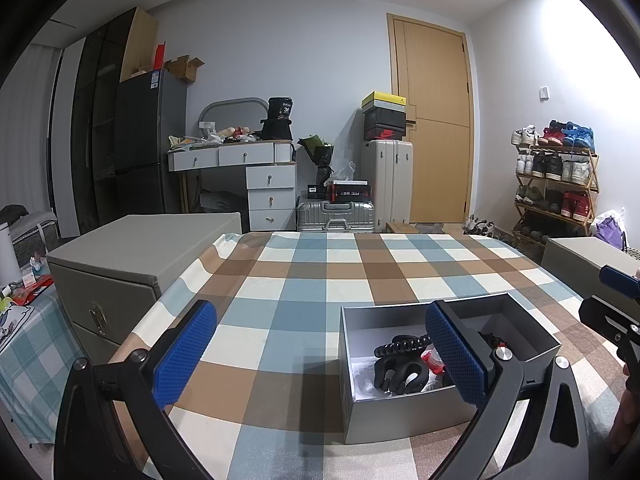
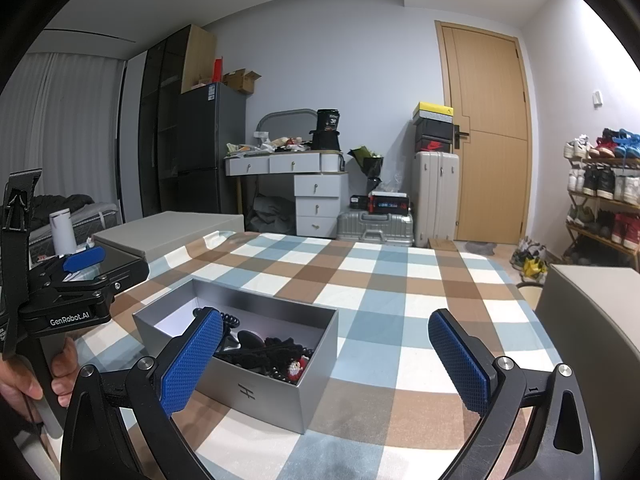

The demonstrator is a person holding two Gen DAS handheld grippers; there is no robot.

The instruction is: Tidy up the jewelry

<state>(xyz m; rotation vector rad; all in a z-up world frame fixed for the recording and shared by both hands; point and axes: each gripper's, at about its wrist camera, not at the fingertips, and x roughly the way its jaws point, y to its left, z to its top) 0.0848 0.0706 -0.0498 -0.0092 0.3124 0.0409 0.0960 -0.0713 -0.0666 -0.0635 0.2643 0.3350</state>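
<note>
An open grey box (image 1: 404, 412) (image 2: 280, 396) sits on the checked tablecloth (image 1: 312, 280) (image 2: 400, 280). Inside lie a black claw hair clip (image 1: 400, 376), a black coiled hair tie (image 1: 404, 346) (image 2: 230, 320), dark beaded pieces (image 2: 280, 346) and a small red-and-white charm (image 1: 432, 360) (image 2: 297, 368). My left gripper (image 1: 320, 350) hovers open over the cloth, its right finger in front of the box. My right gripper (image 2: 326, 360) is open too, its left finger overlapping the box's near left corner. Nothing is held in either one. The other gripper shows at each view's edge.
A grey storage box (image 1: 132, 256) (image 2: 168, 232) stands off the table's left side and another (image 1: 592, 256) (image 2: 592, 304) at the right. Behind are a desk with drawers (image 1: 256, 176), suitcases (image 1: 384, 184), a door and a shoe rack (image 1: 556, 176). A hand (image 2: 36, 376) holds the left gripper's handle.
</note>
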